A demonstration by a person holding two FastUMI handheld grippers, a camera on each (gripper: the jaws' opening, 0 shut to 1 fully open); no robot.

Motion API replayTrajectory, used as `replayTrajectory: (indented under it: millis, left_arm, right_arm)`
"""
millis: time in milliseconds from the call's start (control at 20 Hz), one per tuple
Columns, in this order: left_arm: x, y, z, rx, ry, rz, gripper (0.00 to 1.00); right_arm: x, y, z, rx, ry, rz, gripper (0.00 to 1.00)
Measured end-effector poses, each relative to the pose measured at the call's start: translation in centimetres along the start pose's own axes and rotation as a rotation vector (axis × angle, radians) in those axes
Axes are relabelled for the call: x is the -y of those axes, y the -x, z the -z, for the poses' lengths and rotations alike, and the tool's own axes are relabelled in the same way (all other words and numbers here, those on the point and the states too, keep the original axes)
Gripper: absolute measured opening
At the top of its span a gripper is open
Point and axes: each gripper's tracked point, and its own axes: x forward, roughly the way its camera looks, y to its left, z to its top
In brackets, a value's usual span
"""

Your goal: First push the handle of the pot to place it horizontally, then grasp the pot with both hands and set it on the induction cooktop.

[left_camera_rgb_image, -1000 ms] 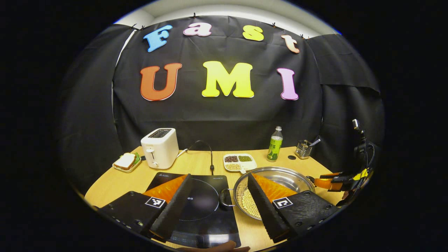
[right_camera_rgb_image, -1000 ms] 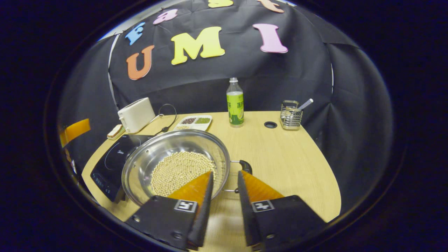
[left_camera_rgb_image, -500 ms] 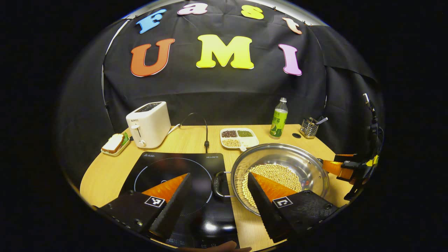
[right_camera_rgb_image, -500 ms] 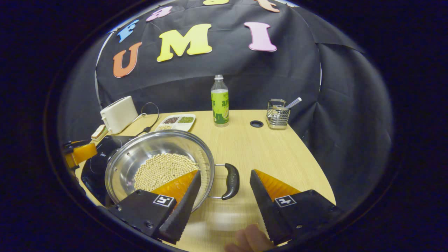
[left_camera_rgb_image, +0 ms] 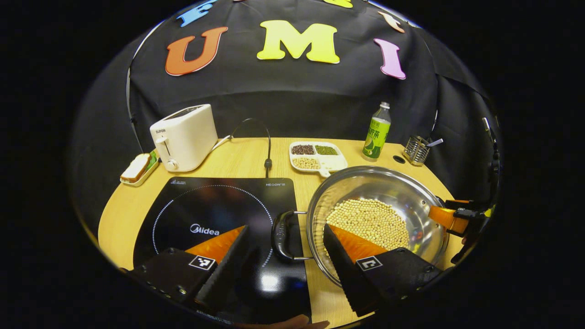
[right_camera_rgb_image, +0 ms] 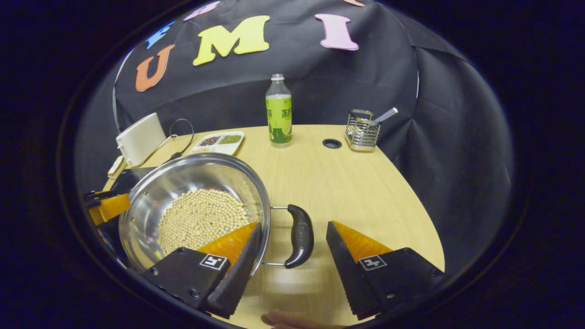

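A steel pot [left_camera_rgb_image: 379, 185] holding soybeans stands on the wooden table, just right of the black induction cooktop [left_camera_rgb_image: 215, 205]. Its black left handle [left_camera_rgb_image: 279, 235] lies flat over the cooktop's right edge, between the spread fingers of my left gripper [left_camera_rgb_image: 285, 228], which is open and not touching it. In the right gripper view the pot [right_camera_rgb_image: 183, 178] is at the left and its black right handle [right_camera_rgb_image: 299, 235] lies flat between the fingers of my right gripper [right_camera_rgb_image: 293, 224], also open. Each gripper shows in the other's view at the pot's far side.
A white toaster [left_camera_rgb_image: 183, 137] and a sandwich plate [left_camera_rgb_image: 137, 167] stand at the back left. A power cable [left_camera_rgb_image: 267, 160], a divided bean tray [left_camera_rgb_image: 317, 155], a green bottle [left_camera_rgb_image: 377, 132] and a wire utensil holder [left_camera_rgb_image: 417, 150] line the back. Bare table lies right of the pot.
Both grippers have come lower and closer to the pot, so each handle now lies between a pair of fingers. The right gripper has opened wider than a second ago.
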Motion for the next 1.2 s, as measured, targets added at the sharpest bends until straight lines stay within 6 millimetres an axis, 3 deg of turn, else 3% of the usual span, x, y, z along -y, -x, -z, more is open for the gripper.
replayTrajectory:
  millis: [200, 300, 500, 550, 600, 650, 700, 850, 950, 1100, 1150, 1200]
  left_arm:
    - [1.7, -0.9, 0.8, -0.070, 0.047, 0.068, 0.93]
    - [1.4, -1.1, 0.7, -0.082, 0.049, 0.060, 0.86]
    - [0.9, -1.4, 0.9, -0.107, 0.034, 0.016, 0.80]
    - [0.5, -1.3, 1.0, -0.107, 0.015, 0.002, 0.65]
    - [0.5, -1.3, 0.8, -0.107, 0.008, -0.001, 0.63]
    - [0.5, -1.3, 1.0, -0.105, 0.005, 0.000, 0.72]
    - [0.6, -1.4, 1.1, -0.104, 0.003, 0.002, 0.62]
    - [0.5, -1.5, 1.1, -0.104, -0.003, 0.003, 0.60]
    - [0.5, -1.2, 1.1, -0.104, -0.009, 0.010, 0.59]
    - [0.6, -1.3, 1.2, -0.102, -0.029, 0.004, 0.57]
    - [0.7, -1.2, 1.4, -0.108, -0.037, 0.000, 0.67]
    - [0.8, -1.2, 1.6, -0.116, -0.040, 0.005, 0.47]
  right_arm:
    - [-0.1, -0.9, 0.3, -0.016, 0.010, -0.004, 0.91]
    - [-0.1, -1.1, 0.3, -0.020, 0.010, -0.002, 0.90]
    - [-0.4, -1.5, 0.6, -0.044, -0.010, -0.020, 0.90]
    - [-0.4, -1.5, 0.6, -0.043, -0.010, -0.022, 0.90]
    - [-0.5, -1.5, 0.6, -0.044, -0.008, -0.026, 0.88]
    - [-0.7, -1.4, 0.4, -0.034, -0.018, -0.039, 0.87]
    - [-0.8, -1.4, 0.2, -0.030, -0.033, -0.040, 0.84]
    - [-1.3, -1.4, 1.1, -0.076, -0.059, -0.058, 0.80]
    - [-0.9, -1.4, 1.2, -0.077, -0.068, -0.037, 0.71]
    - [-0.7, -0.9, 1.4, -0.093, -0.066, -0.027, 0.68]
    - [-0.6, -0.5, 1.4, -0.095, -0.068, -0.021, 0.66]
    - [-0.4, 0.0, 1.3, -0.095, -0.066, -0.016, 0.65]
